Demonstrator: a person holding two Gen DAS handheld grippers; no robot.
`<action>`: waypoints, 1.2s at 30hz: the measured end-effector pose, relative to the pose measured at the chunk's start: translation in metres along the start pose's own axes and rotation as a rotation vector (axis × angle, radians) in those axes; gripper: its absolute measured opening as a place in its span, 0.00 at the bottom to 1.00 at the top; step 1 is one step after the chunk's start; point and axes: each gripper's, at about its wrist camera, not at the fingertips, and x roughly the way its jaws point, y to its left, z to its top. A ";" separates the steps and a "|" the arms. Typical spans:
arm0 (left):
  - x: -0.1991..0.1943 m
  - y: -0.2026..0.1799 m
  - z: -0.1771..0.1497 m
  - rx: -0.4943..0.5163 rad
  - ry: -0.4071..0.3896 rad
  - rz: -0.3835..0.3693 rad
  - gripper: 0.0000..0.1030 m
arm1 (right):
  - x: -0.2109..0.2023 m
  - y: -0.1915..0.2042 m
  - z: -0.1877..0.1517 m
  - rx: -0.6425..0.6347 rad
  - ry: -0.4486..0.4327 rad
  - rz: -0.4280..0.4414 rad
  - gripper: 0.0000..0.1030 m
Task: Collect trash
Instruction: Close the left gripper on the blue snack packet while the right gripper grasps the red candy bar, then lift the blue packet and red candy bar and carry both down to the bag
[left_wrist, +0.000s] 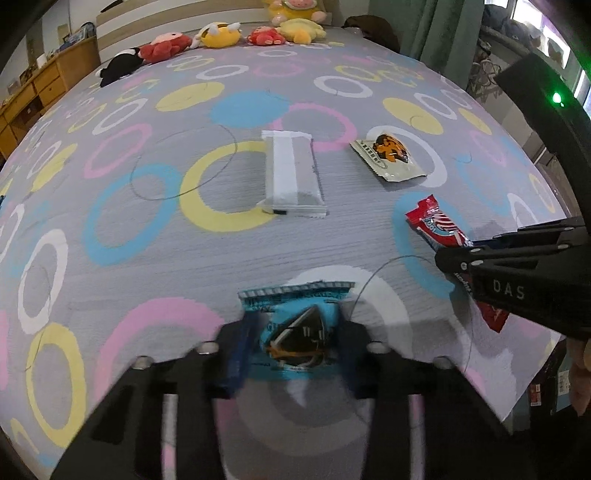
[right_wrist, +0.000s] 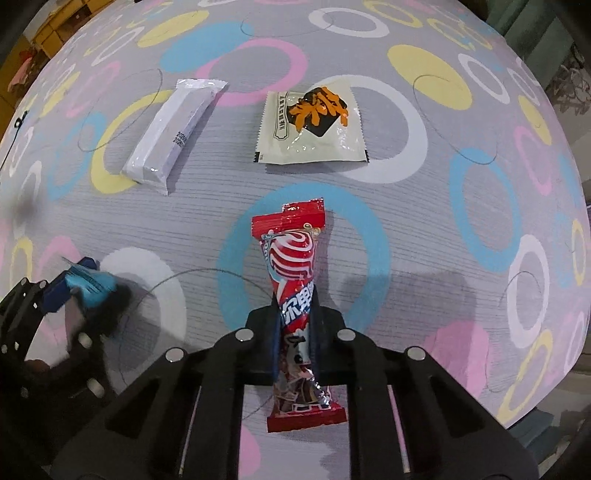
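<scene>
Blue foil first: the blue wrapper (left_wrist: 295, 325) is pinched between the jaws of the left gripper (left_wrist: 295, 343), its crimped top edge sticking out ahead of the fingertips onto a white ring of the bedspread (left_wrist: 147, 236). The jaws press on both flanks of the packet, so it bulges between them. This is a grip, not a hover. It sits toward the near edge of the bed.

Red wrapper (right_wrist: 295, 280): long and narrow, clamped at about mid-length by the right gripper (right_wrist: 295, 332). The jaws are drawn in tight on it because the packet is thin. One end lies forward inside a blue ring; the other trails back under the gripper body. Near the bed's right edge, judging by the left wrist view.

Both grippers point steeply down, which suits flat litter lying on soft cloth.

Still loose, toward the middle of the bed: a white wrapper (right_wrist: 173, 133) and a cream sachet (right_wrist: 314, 125) with orange print, side by side but apart.

Plush toys (left_wrist: 221, 35) line the far edge; not trash, I judge.

No bin is visible in either view.
</scene>
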 end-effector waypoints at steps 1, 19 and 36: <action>-0.002 0.001 -0.001 -0.006 -0.003 -0.005 0.33 | -0.001 0.000 -0.002 0.002 -0.005 -0.001 0.11; -0.068 -0.004 -0.005 -0.021 -0.069 0.001 0.30 | -0.073 -0.010 -0.033 0.045 -0.126 0.067 0.11; -0.166 -0.030 -0.038 0.005 -0.170 -0.015 0.30 | -0.186 -0.015 -0.107 0.034 -0.352 0.182 0.11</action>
